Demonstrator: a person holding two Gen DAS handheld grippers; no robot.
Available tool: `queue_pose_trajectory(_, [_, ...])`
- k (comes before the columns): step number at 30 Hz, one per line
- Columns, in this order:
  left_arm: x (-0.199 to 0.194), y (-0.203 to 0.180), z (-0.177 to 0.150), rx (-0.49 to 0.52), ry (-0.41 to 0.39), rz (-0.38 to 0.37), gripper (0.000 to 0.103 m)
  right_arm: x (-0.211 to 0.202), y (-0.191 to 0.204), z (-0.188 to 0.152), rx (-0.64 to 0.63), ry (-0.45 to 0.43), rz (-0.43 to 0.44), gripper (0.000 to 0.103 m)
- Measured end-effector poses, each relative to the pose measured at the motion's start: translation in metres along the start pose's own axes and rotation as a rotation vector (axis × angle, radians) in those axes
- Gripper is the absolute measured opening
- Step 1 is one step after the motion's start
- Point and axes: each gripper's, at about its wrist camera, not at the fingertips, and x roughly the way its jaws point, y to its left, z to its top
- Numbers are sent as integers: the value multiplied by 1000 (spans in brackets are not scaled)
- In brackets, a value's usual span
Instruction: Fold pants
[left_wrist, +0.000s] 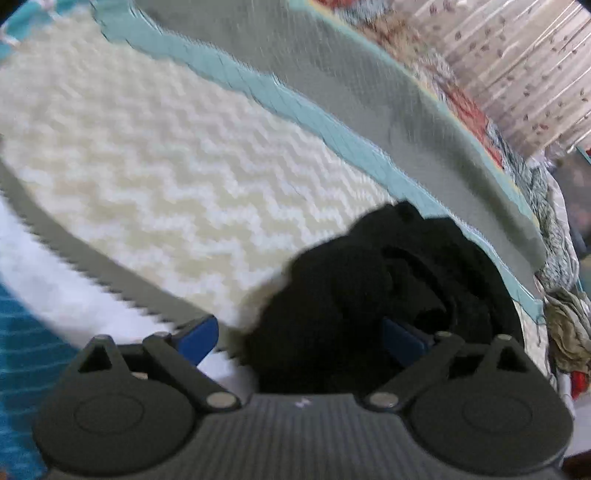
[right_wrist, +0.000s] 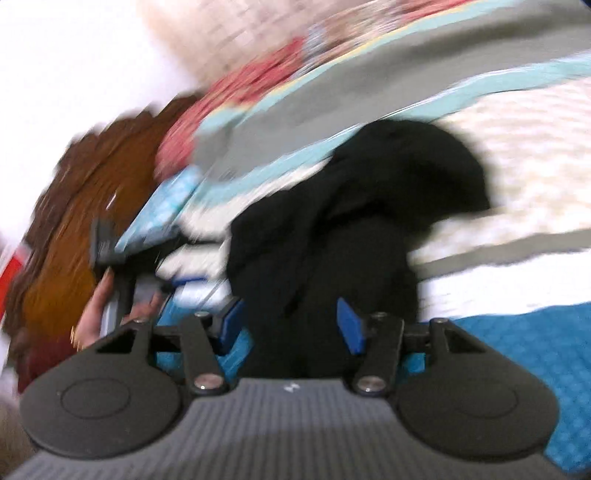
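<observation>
The black pants (left_wrist: 373, 291) lie bunched on a cream zigzag blanket (left_wrist: 155, 177). In the left wrist view the cloth fills the gap between the blue fingertips (left_wrist: 195, 338) of my left gripper (left_wrist: 299, 339), whose jaws stand wide apart. In the blurred right wrist view the pants (right_wrist: 351, 229) also run down between the blue pads (right_wrist: 351, 330) of my right gripper (right_wrist: 291, 326), whose jaws stand apart with cloth between them. Whether either gripper grips the cloth is unclear.
A grey and teal quilt (left_wrist: 332, 85) covers the bed behind the blanket. Crumpled clothes (left_wrist: 565, 332) lie at the right edge. In the right wrist view a brown-orange cloth (right_wrist: 74, 221), a hand (right_wrist: 99, 310) and the other gripper's dark body (right_wrist: 107, 243) sit at the left.
</observation>
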Motion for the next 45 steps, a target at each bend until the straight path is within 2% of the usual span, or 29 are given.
queue_pose_trajectory(1, [8, -3, -2, 7, 39, -25, 54, 2, -13, 7, 51, -26, -34, 58])
queue_pose_trajectory(3, [20, -9, -7, 8, 75, -79, 13, 2, -44, 17, 173, -73, -96, 63])
queue_pose_trajectory(4, [20, -10, -10, -15, 72, -102, 13, 7, -59, 23, 233, -87, -111, 65])
queue_pose_trajectory(6, [8, -12, -15, -7, 20, -115, 11, 19, -93, 39, 364, -106, -127, 68])
queue_pose_trajectory(10, [-44, -2, -17, 2, -98, -176, 10, 58, -127, 72, 484, -63, -134, 68])
queue_pose_trajectory(11, [-59, 5, -14, -10, -129, -193, 10, 72, -126, 81, 483, -37, -125, 61])
queue_pose_trajectory(12, [-76, 13, -14, -23, -167, -204, 10, 82, -124, 86, 468, -15, -112, 31])
queue_pose_trajectory(13, [-92, 21, -15, -35, -203, -213, 10, 91, -114, 95, 436, 2, -114, 13])
queue_pose_trajectory(14, [-106, 31, -15, -52, -233, -223, 10, 106, -87, 107, 393, 5, -116, 12])
queue_pose_trajectory(16, [-134, 50, -16, -95, -302, -221, 10, 120, -41, 125, 265, -23, -65, 12])
queue_pose_trajectory(19, [-171, 86, -23, -163, -415, -170, 10, 158, 44, 159, 95, -33, 63, 12])
queue_pose_trajectory(22, [-190, 118, -36, -233, -488, -86, 10, 193, 120, 172, -52, 12, 229, 18])
queue_pose_trajectory(23, [-191, 129, -40, -261, -488, -65, 10, 199, 139, 170, -102, 20, 278, 30])
queue_pose_trajectory(24, [-189, 138, -44, -283, -478, -59, 10, 200, 148, 166, -135, 17, 295, 57])
queue_pose_trajectory(25, [-186, 146, -47, -303, -462, -55, 10, 202, 153, 164, -156, -3, 286, 65])
queue_pose_trajectory(26, [-182, 152, -52, -321, -446, -46, 10, 200, 148, 159, -170, -25, 272, 65])
queue_pose_trajectory(28, [-178, 163, -57, -336, -439, -52, 10, 197, 119, 151, -152, -13, 213, 64])
queue_pose_trajectory(33, [-171, 175, -57, -346, -442, -95, 10, 162, 1, 117, 91, -27, -33, 63])
queue_pose_trajectory(35, [-170, 174, -54, -332, -445, -113, 10, 151, -38, 98, 187, -21, -96, 64])
queue_pose_trajectory(39, [-171, 158, -49, -293, -442, -141, 10, 158, -68, 65, 365, 45, -57, 68])
queue_pose_trajectory(41, [-172, 151, -50, -275, -444, -150, 10, 174, -69, 57, 385, 79, -59, 70])
queue_pose_trajectory(43, [-173, 144, -52, -262, -444, -151, 10, 179, -59, 53, 354, 72, -58, 69])
queue_pose_trajectory(44, [-173, 141, -53, -258, -443, -151, 10, 183, -49, 55, 323, 89, -49, 49])
queue_pose_trajectory(45, [-173, 138, -53, -252, -441, -152, 10, 182, -41, 59, 319, 137, -24, 18])
